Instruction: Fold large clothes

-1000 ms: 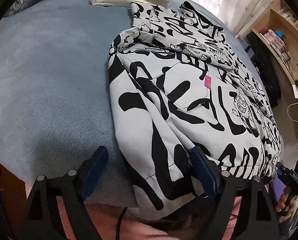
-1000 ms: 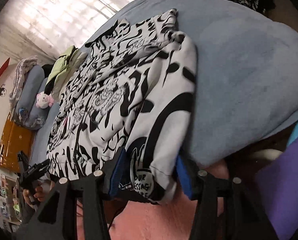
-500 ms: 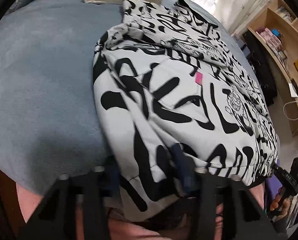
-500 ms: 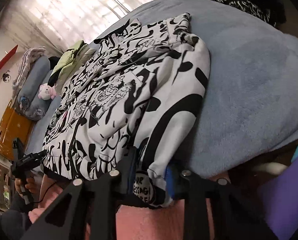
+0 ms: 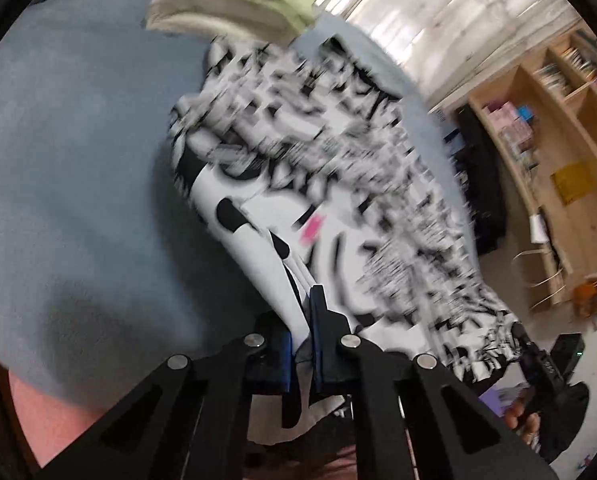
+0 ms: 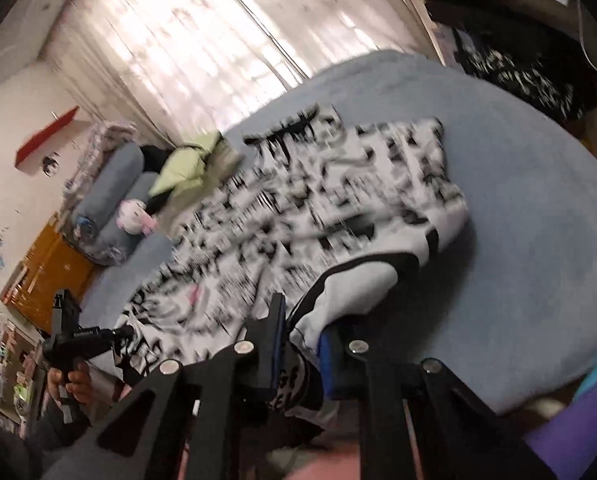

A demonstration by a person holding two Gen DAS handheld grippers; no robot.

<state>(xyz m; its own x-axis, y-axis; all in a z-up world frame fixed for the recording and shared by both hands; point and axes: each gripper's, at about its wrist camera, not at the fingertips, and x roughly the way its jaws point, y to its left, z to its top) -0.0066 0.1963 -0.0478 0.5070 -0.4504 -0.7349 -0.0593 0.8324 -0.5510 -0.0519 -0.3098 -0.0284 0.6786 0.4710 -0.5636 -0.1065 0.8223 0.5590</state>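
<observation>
Left gripper point(image 5: 304, 320): blue pads pinched on the near hem of the black-and-white printed garment point(image 5: 338, 184), a thin fold of cloth standing between them at lower centre of the left wrist view. Jaws have just been closing; now clamped on the fabric.

Right gripper point(image 6: 298, 332): jaws have just been closing too, and they grip a thicker bunch of the same garment's hem point(image 6: 338, 300), white cloth with a black band bulging out between the pads at lower centre of the right wrist view.

Garment spreads away from both grippers across the blue-grey bed cover point(image 5: 70, 160), running toward the upper middle of each frame; print heavily blurred. A small pink tag point(image 5: 312, 229) shows on it in the left view.

Beyond the garment, upper centre: a folded pale-green and cream pile point(image 5: 238, 4). Pink plush toy point(image 6: 136, 216) at mid-left of the right view, beside rolled blue bedding point(image 6: 114, 184). Curtained window point(image 6: 202, 40) fills the top. Wooden shelving point(image 5: 558, 120) at the right of the left view.
</observation>
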